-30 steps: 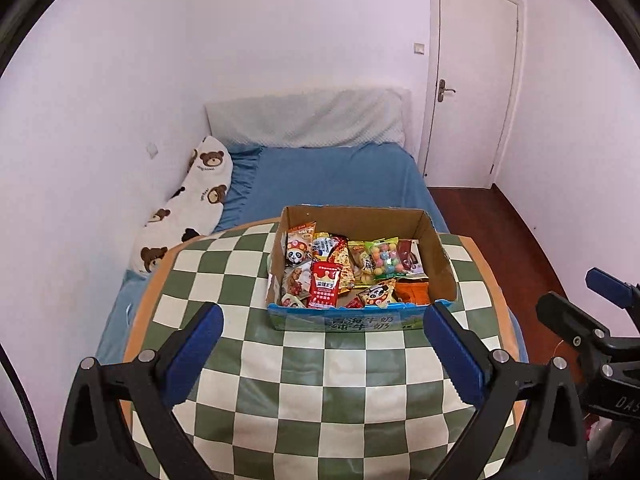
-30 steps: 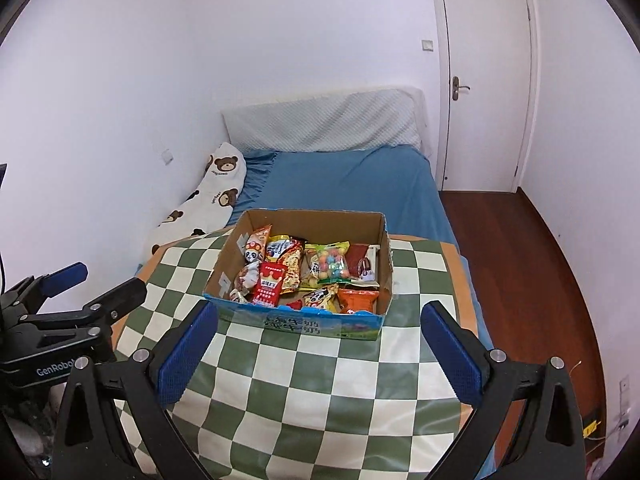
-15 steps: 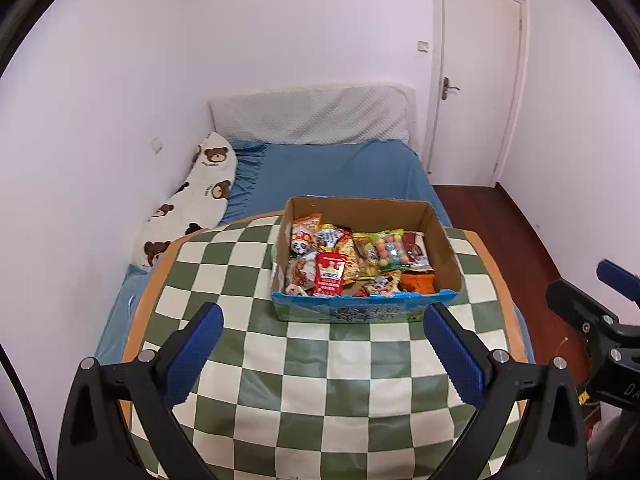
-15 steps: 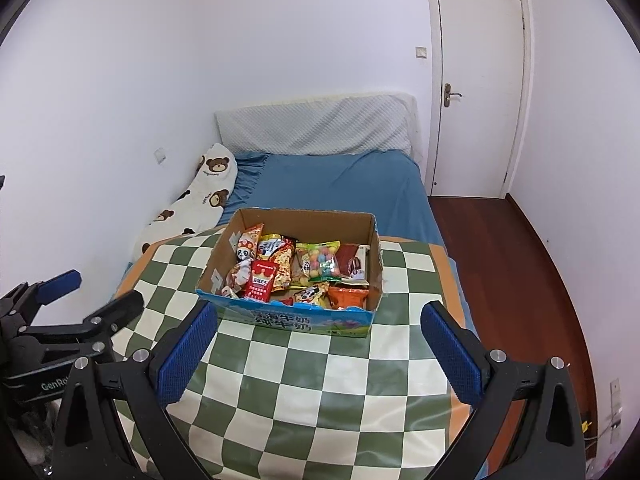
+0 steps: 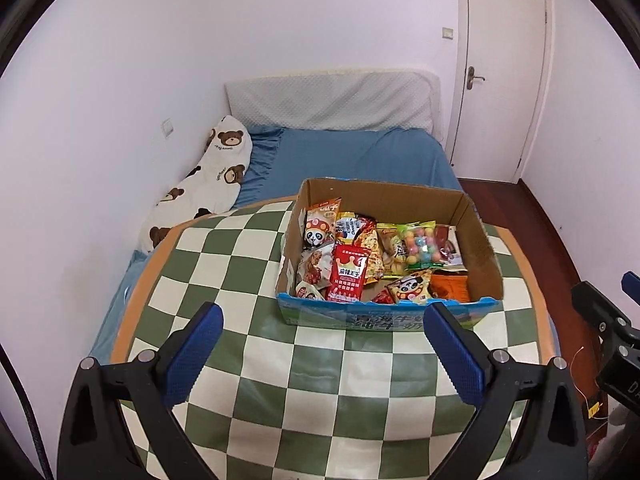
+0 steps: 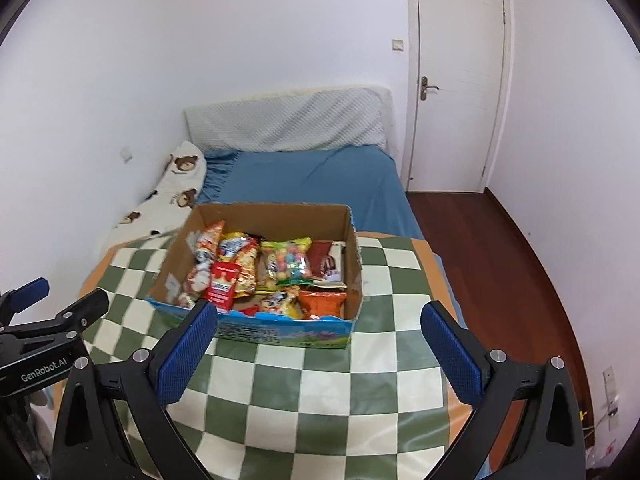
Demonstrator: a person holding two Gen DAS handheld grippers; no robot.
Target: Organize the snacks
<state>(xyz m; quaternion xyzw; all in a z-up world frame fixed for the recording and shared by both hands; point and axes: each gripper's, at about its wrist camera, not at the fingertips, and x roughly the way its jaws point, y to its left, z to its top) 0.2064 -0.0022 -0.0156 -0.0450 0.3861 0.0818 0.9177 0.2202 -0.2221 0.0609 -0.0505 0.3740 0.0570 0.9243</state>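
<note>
Left gripper [image 5: 320,344] and right gripper [image 6: 318,344] level, side by side, fingers spread wide, holding nothing.

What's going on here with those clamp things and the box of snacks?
A person holds a two-finger gripper in each hand, set to sort the snacks. Both the left gripper and the right gripper hover open and empty over the checkered table, short of the cardboard box. The packets, such as the red packet and the candy bag, all lie inside the box. Nothing has been picked up yet.
</note>
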